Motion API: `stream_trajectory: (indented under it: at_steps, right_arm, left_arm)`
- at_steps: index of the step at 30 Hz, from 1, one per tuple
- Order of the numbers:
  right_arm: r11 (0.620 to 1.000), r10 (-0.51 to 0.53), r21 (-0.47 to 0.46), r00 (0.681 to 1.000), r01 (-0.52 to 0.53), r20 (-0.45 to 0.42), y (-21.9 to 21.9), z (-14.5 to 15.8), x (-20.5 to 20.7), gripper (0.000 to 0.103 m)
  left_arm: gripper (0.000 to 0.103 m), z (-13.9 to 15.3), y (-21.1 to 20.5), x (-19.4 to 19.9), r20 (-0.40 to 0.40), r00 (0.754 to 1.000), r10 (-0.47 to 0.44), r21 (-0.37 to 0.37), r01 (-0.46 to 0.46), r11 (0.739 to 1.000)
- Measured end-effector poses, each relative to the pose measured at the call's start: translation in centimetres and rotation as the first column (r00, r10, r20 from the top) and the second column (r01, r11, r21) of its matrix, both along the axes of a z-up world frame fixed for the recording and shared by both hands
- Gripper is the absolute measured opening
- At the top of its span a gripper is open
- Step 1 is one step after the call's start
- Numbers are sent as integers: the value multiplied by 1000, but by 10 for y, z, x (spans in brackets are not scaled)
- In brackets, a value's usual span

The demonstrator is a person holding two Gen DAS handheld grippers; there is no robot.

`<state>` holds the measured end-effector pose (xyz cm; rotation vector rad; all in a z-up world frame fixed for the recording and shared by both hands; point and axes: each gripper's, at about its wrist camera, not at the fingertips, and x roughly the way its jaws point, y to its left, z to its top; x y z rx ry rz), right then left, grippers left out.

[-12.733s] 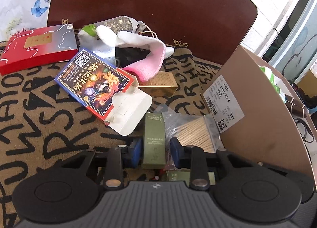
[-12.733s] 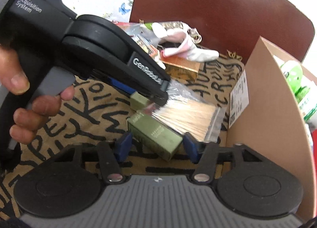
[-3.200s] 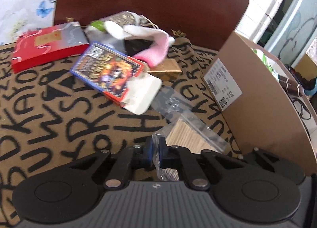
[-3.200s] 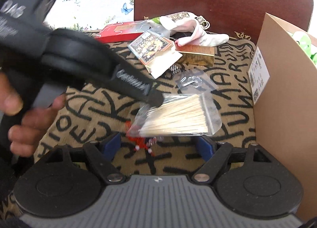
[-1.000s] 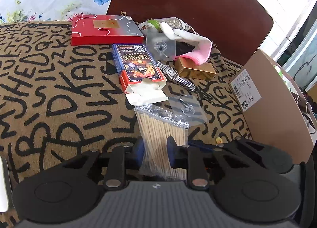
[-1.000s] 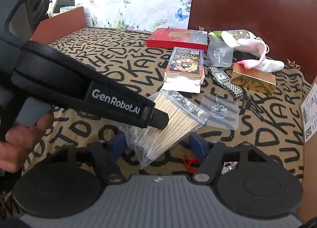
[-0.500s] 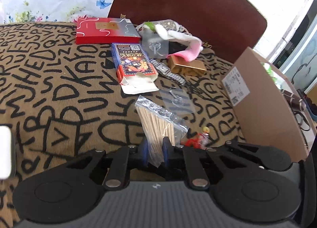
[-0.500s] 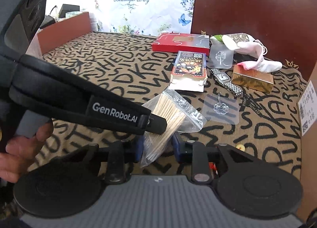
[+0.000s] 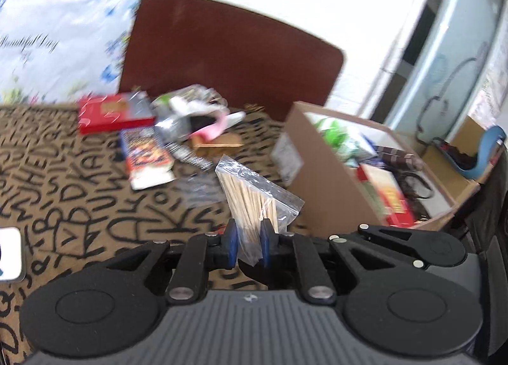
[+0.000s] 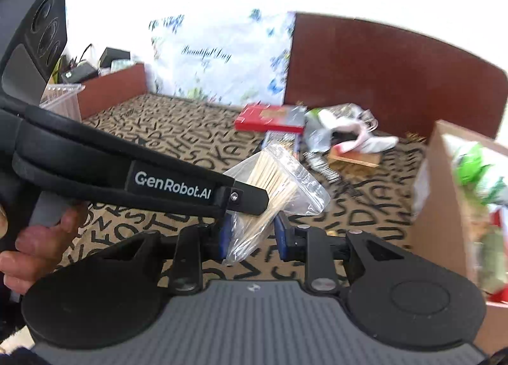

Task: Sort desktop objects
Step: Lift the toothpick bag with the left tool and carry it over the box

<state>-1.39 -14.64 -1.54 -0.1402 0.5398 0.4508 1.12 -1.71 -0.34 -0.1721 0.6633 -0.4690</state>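
Clear plastic bag of wooden sticks is pinched by the left gripper, lifted off the table. The right gripper is narrow around the same bag; contact is unclear. The next move, I judge, is carrying it over the rim of the cardboard box at the table's right edge.

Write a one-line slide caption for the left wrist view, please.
Left claw lifts a clear bag of wooden sticks above the letter-patterned cloth, beside the cardboard box.

Bag of sticks mid-frame above cloth; boxes upper left; carton right, chair back behind.
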Motion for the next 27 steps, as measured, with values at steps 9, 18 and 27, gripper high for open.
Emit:
stream_trajectory:
  at_steps: [9,18,27]
  right_arm:
    - [992,-123,4,989,123,79,-46,26,-43,27]
    - [972,-233,5,962,234,144,-91,38,-73,27]
    - [941,-337,29,925,337,175,-138,40,-85,27]
  left_arm:
    - [13,24,-54,-30,92,988,-121,13,120,993]
    - [13,36,-102,-47,139,966,-218,-2,221,975]
    - [13,41,-152,-47,156,935,-319,6,322,947]
